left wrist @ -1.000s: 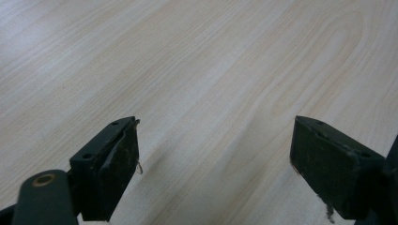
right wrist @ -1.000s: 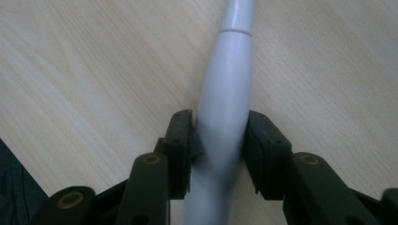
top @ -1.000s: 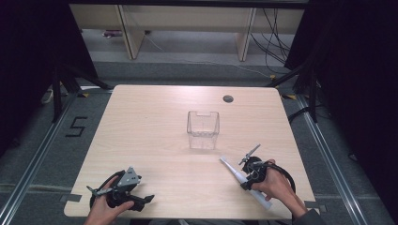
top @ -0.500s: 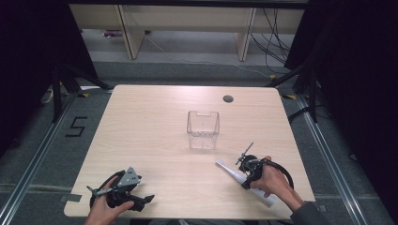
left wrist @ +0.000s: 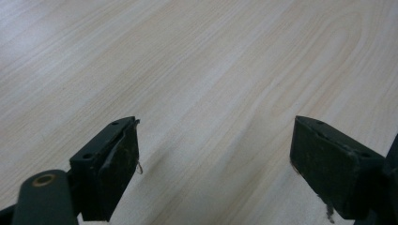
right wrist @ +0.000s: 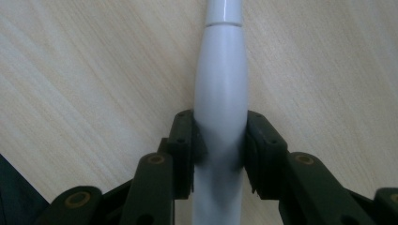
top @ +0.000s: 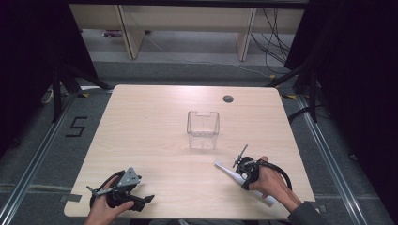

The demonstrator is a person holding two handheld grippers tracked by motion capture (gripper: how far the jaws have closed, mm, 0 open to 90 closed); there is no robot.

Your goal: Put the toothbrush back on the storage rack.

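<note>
Pale wood-grain bench (top: 155, 140), rounded corners, filling the middle of the high view. Small dark round grommet hole (top: 228, 99) near the far edge, right of centre. Grey floor (top: 42, 154) all round, with metal rails running along both sides and a black "5" marking (top: 76, 126) at left of frame. Beyond the far edge, light wooden shelf uprights (top: 129, 28) at top of frame; loose black cables (top: 277, 37) at upper right; dark curtains on both sides.

Lower left of the high view: left gripper (top: 123, 193) in a hand at the near bench edge, grey three-cornered plate on top. Fingers (left wrist: 112, 164) spread wide in the left gripper view, bare wood grain between them, nothing held.

Lower right of the high view: right gripper (top: 245, 171) in a hand, low over the bench. Fingers (right wrist: 185, 140) clamped on both sides of the electric toothbrush (right wrist: 220, 89), pads pressing its handle.

Electric toothbrush (top: 234, 174): white, smooth and glossy, handle swelling at the grip and narrowing towards a seam where the slimmer neck begins. Lying slantwise at lower right of the high view, head end towards frame centre, butt end towards the near right corner, partly under the hand.

Farther on, centre of frame: clear plastic bin (top: 203, 129), square, upright, open-topped, well apart from the toothbrush.
</note>
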